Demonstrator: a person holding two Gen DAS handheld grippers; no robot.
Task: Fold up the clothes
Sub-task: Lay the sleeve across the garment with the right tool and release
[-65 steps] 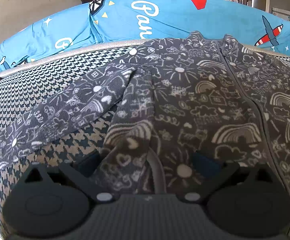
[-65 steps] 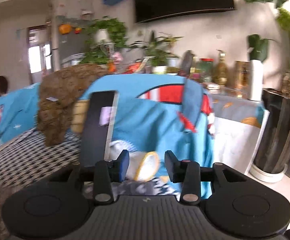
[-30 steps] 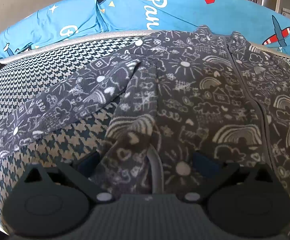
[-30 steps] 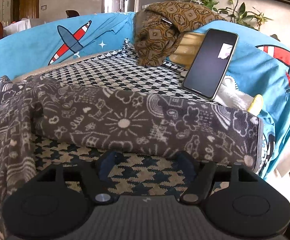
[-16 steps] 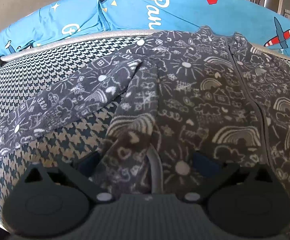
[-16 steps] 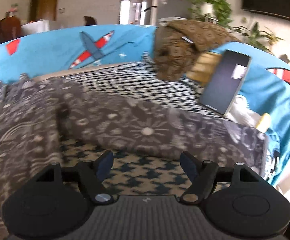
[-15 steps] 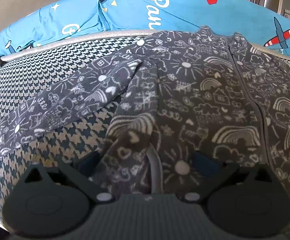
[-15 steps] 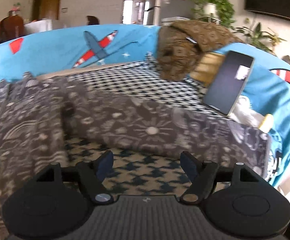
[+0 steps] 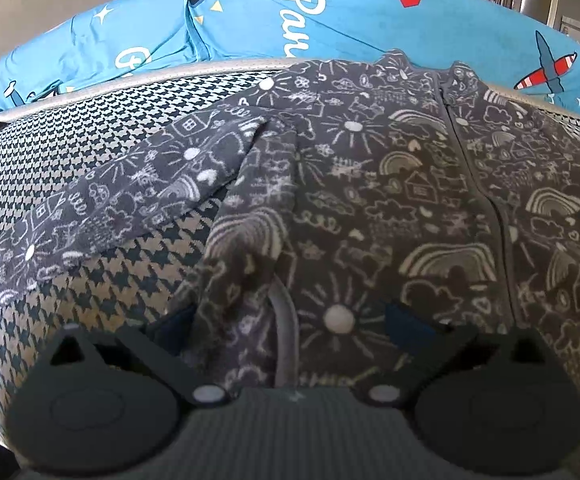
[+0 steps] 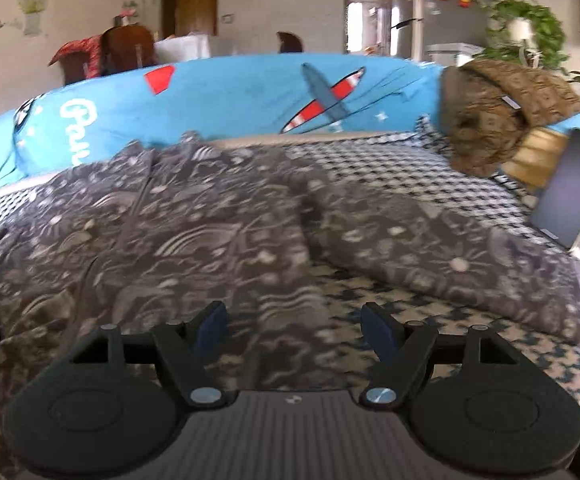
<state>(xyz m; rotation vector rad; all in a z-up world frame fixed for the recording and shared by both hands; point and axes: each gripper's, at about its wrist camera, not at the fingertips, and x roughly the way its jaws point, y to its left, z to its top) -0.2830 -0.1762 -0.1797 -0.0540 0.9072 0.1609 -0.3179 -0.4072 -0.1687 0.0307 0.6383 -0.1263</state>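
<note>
A dark grey fleece onesie (image 9: 369, 200) with white doodles lies spread on the houndstooth sofa seat (image 9: 70, 160), zipper up the front. Its sleeve (image 9: 130, 208) stretches out to the left. My left gripper (image 9: 290, 324) is open low over the garment's lower edge, with a fold of fabric and a grey hem lying between the wide-apart fingers. In the right wrist view the onesie (image 10: 194, 232) fills the left, and its other sleeve (image 10: 449, 256) runs toward the right. My right gripper (image 10: 293, 328) is open just above the garment's near right edge, holding nothing.
A blue cartoon-print cover (image 10: 250, 96) drapes the sofa back. A brown patterned cloth (image 10: 493, 112) hangs over the right armrest, with a dark tablet (image 10: 569, 188) leaning below it. Bare houndstooth seat (image 10: 389, 172) shows behind the right sleeve.
My right gripper has swung left from the room and armrest toward the onesie's body, staying open. The left gripper and the fabric between its fingers have barely moved.
</note>
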